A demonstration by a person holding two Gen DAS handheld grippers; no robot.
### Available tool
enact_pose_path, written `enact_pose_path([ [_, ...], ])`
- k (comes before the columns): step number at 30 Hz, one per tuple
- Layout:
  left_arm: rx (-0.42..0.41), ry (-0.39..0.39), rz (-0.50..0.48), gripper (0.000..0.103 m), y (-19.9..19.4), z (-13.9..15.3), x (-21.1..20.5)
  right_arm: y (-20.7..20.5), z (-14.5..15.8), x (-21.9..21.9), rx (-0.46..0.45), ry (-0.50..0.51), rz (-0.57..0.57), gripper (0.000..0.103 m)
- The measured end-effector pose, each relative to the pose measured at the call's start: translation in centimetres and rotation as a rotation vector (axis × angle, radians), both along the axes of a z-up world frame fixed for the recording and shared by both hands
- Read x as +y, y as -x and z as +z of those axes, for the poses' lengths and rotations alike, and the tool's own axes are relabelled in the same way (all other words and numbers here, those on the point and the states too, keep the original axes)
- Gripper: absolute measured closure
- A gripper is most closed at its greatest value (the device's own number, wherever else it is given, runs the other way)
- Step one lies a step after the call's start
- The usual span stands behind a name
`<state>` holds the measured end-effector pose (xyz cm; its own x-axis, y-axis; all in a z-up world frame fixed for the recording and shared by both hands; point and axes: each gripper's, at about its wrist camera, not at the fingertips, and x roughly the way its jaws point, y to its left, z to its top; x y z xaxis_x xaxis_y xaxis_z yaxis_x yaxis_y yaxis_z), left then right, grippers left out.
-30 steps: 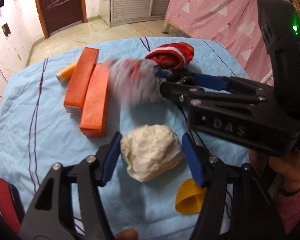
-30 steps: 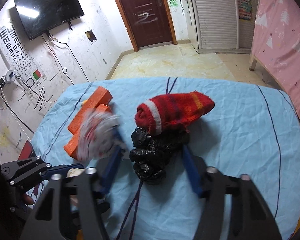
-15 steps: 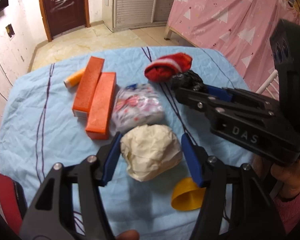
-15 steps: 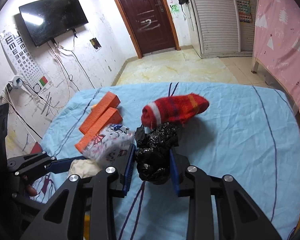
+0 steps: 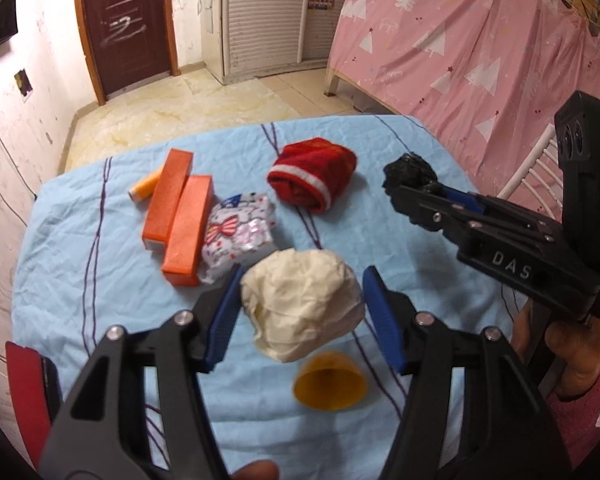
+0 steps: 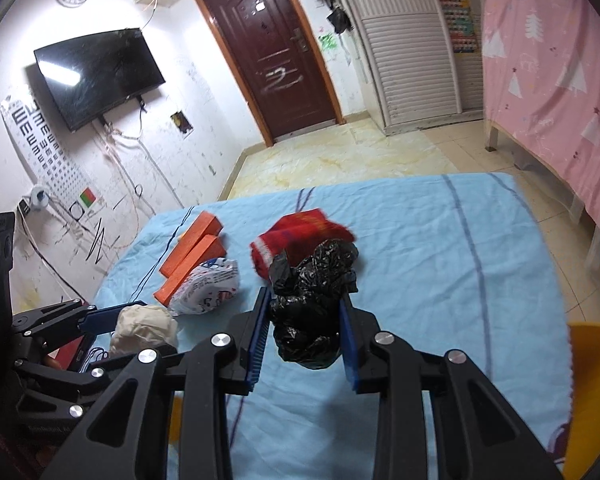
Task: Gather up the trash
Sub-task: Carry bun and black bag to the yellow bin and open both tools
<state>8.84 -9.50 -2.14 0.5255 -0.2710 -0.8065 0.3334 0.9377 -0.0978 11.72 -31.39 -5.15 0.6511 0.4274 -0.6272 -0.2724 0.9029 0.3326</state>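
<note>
The only lettering reading clearly is "DAS", showing in white on the black body of the right gripper (image 5: 410,188) as the left wrist view is catching it; a wall chart of rows of "E" characters (image 6: 32,128) is hanging beside the television (image 6: 98,76), and a white scrawl is showing on the brown door (image 6: 278,76), not forming legible words. The printed plastic packet (image 5: 238,232) is bearing a bow pattern whose small print is too blurred to read. The left gripper (image 5: 300,304) is holding a crumpled cream paper ball (image 5: 300,308) between its blue fingers (image 5: 222,320), which are standing partly apart and pressing against the ball's two sides; the ball is hanging just above the blue-sheeted table (image 5: 80,280), over a yellow cup (image 5: 330,384) lying on its side. The right gripper is clamping a crumpled black plastic bag (image 6: 312,308), its fingers (image 6: 258,336) closing narrowly on the bag's flanks, with the bag's top standing up past the fingertips and its bottom hanging clear of the sheet. Just behind the bag, a red striped knitted item (image 6: 296,236) is lying on the table. Two orange boxes (image 5: 178,216) are lying side by side, touching the packet, with an orange tube (image 5: 144,188) behind them.
</note>
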Motion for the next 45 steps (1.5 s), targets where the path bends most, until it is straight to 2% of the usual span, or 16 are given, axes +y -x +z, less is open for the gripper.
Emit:
enact_pose_path([
  [8, -0.025, -0.030, -0.051, 0.045, 0.6, 0.7, -3.7, 2.0, 0.7, -5.2, -0.038, -0.042, -0.089, 0.078],
  [15, -0.035, -0.030, -0.143, 0.045, 1.3, 1.7, -8.7, 3.8, 0.7, -10.3, -0.058, -0.058, -0.191, 0.078],
  [27, -0.067, -0.077, -0.277, 0.045, 2.8, 2.2, -16.6, 7.2, 0.3, -18.3, -0.082, -0.054, -0.370, 0.078],
  [35, -0.084, -0.087, -0.337, 0.045, 3.0, 2.9, -21.2, 8.7, -1.3, -23.1, -0.062, -0.052, -0.469, 0.077],
  [45, -0.025, -0.049, -0.386, 0.045, 1.5, 2.4, -26.4, 8.4, -4.2, -26.2, 0.010, -0.089, -0.527, 0.077],
])
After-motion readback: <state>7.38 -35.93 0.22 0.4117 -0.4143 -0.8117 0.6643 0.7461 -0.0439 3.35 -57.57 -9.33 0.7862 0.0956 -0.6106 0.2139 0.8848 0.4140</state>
